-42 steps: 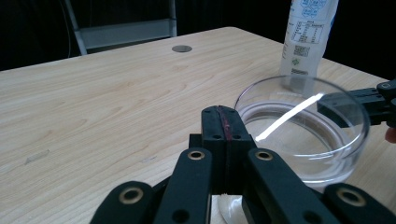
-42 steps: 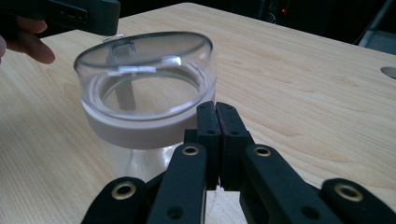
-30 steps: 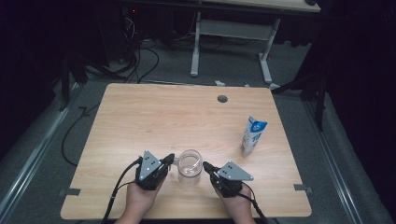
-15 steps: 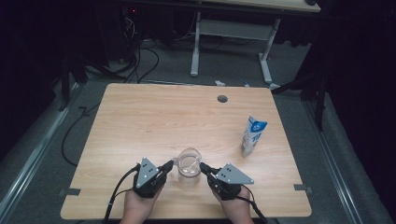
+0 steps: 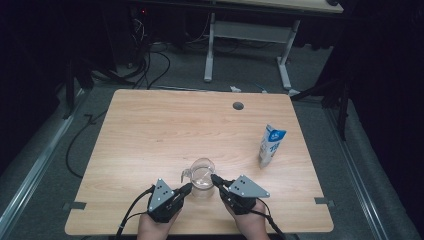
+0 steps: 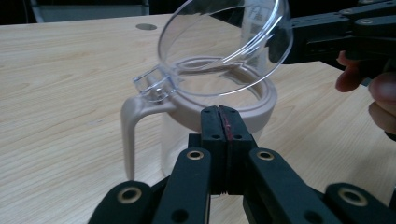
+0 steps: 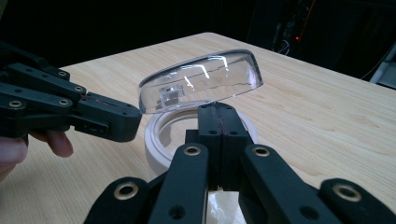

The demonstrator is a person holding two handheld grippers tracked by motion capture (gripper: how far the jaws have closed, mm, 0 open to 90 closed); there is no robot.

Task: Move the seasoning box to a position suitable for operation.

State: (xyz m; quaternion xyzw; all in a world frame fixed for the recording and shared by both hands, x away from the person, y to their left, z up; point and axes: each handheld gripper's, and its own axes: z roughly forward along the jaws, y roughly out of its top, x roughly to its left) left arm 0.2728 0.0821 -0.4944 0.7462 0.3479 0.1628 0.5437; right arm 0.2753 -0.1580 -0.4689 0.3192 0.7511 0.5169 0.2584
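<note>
Tabletop (image 5: 150, 130): upright pitcher (image 5: 201, 178), handle pointing left, lid (image 6: 226, 44) tilted open.

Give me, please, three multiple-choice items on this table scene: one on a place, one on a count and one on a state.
1. Where does the carton stand?
A. right of the jug
B. left of the jug
C. on the floor

2. How many cartons stand on the table?
A. three
B. two
C. one

3. How is the jug's lid?
A. shut flat
B. tipped up
C. lying off on the table

Key: 1 A, in the high view it stands toward the right edge; 2 C, one blue and white carton there; 3 B, both gripper views show the clear lid raised at its hinge above the rim.
</note>
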